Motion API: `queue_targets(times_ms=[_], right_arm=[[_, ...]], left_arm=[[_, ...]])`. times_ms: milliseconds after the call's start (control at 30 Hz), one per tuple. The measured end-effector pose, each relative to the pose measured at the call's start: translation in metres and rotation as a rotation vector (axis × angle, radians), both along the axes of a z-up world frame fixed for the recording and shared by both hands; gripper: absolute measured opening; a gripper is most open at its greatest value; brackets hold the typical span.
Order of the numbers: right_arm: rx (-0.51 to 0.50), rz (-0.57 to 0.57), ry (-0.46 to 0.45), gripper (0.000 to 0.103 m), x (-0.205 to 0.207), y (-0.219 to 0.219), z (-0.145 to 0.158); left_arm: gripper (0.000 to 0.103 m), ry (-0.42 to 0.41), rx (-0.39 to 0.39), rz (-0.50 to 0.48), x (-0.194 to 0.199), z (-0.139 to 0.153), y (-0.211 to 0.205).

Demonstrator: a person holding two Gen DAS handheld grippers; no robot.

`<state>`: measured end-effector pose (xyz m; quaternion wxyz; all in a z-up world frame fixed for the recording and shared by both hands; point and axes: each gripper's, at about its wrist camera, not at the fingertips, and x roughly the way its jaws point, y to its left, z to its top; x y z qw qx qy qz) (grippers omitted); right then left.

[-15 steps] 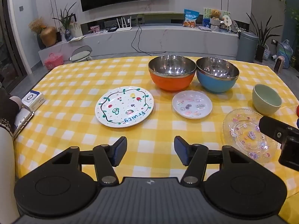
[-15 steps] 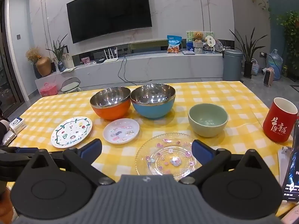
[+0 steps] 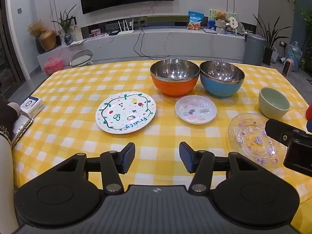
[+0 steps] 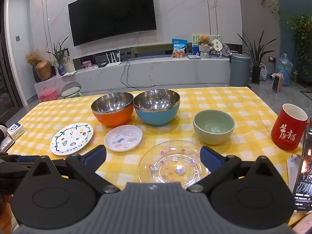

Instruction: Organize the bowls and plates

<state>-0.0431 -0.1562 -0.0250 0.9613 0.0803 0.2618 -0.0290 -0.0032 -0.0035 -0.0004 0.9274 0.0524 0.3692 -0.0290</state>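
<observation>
A table under a yellow-and-white checked cloth [image 3: 78, 101] carries all the dishes, none of them stacked. At the back an orange bowl [image 3: 174, 86] and a blue bowl [image 3: 221, 87], both with shiny steel insides, sit side by side with their rims touching or nearly so. In front of the orange one lies a small white plate [image 3: 195, 109] with little coloured pictures, and to its left, well apart, a larger white plate [image 3: 125, 112] painted with fruit, a green vine border and the word "fruity". A pale green bowl [image 4: 213, 126] stands to the right of the blue one, and just in front of it rests a clear glass plate [image 4: 173, 163] dotted with pink and purple decorations. The left gripper [image 3: 157, 157] hovers over bare cloth in front of the two white plates, its jaws apart with nothing between them. The right gripper [image 4: 153, 156] stands at its widest — the glass plate shows between its blue pads, but they do not press on it and it lies flat on the cloth. A red mug [image 4: 288, 128] with white characters stands at the right edge, a lit phone [image 4: 304, 167] propped beside it — at the far left lie a small blue-and-white box [image 3: 32, 106] and a ring binder [image 3: 21, 128].
</observation>
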Motion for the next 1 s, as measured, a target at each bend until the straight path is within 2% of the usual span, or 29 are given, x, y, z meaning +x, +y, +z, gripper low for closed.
queue_targets(times_ms=[1000], right_arm=[[0.007, -0.019, 0.016, 0.1, 0.0031, -0.0022, -0.0067]], left_arm=[[0.062, 0.006, -0.012, 0.021, -0.001, 0.0007, 0.0028]])
